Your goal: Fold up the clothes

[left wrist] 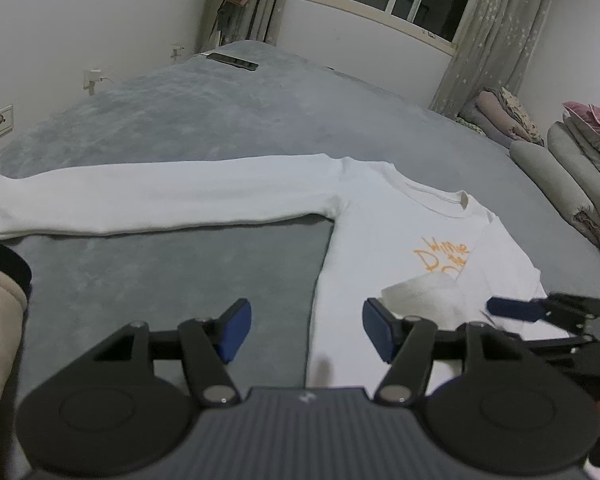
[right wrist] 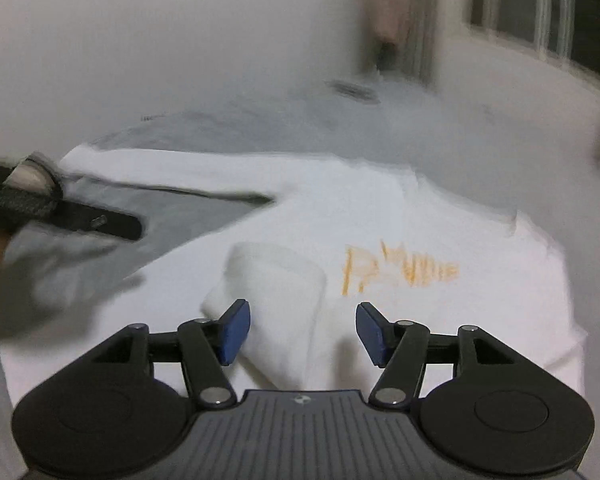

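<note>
A white sweatshirt (left wrist: 380, 248) lies front-up on a grey bed (left wrist: 180, 120) — one sleeve (right wrist: 276, 292) folded across its chest, the other sleeve (left wrist: 160, 196) stretched flat. Left tongs (left wrist: 306, 332) and right tongs (right wrist: 302, 332) spread, empty.

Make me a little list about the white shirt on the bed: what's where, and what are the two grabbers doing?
Shirt: white sweatshirt with orange writing, lying flat
Surface: grey bed cover
One sleeve: stretched straight out to the side
Other sleeve: folded across the chest, cuff lying on the body
Left gripper: open, holding nothing, over the shirt's side edge
Right gripper: open, holding nothing, above the folded cuff
Far off: dark phone-like thing on the bed
</note>
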Demonstrator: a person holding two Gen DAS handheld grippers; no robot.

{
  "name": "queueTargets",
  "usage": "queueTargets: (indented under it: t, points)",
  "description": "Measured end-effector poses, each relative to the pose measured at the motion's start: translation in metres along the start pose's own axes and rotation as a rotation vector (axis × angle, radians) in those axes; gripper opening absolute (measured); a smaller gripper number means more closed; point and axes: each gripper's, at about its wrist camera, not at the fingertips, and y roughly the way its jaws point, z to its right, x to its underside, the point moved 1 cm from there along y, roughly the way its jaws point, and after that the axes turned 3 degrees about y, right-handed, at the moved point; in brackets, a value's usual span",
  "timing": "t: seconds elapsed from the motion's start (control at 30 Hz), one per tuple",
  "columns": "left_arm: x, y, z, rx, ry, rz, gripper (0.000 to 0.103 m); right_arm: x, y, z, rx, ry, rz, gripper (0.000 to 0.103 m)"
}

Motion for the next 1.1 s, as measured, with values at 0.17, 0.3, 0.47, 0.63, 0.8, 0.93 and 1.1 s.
queueTargets:
  t: [0.17,0.3,0.47,0.63,0.8,0.93,1.1]
  points:
    - [0.0,-0.003,-0.002,0.007,-0.003,0.006,0.061,-0.002,0.0,0.002,-0.102,0.103,-0.023,0.05]
    - [0.001,-0.002,-0.001,0.009,-0.001,0.002,0.061,-0.004,-0.001,0.004,-0.183,0.185,-0.042,0.05]
    - [0.002,-0.005,0.001,0.024,0.001,-0.004,0.062,0.005,-0.014,-0.024,-0.213,0.098,-0.057,0.05]
    - [0.008,-0.008,0.014,0.055,0.054,-0.012,0.053,0.007,-0.015,-0.025,-0.211,0.146,-0.047,0.05]
    - [0.016,-0.003,0.026,0.114,0.1,-0.046,0.035,0.003,-0.023,-0.017,-0.205,0.248,-0.015,0.05]
    - [0.024,0.007,0.031,0.139,0.116,-0.107,0.032,-0.003,-0.025,-0.024,-0.167,0.258,0.041,0.049]
    - [0.03,0.016,0.036,0.14,0.126,-0.143,0.022,-0.007,-0.008,-0.059,-0.062,0.062,0.019,0.017]
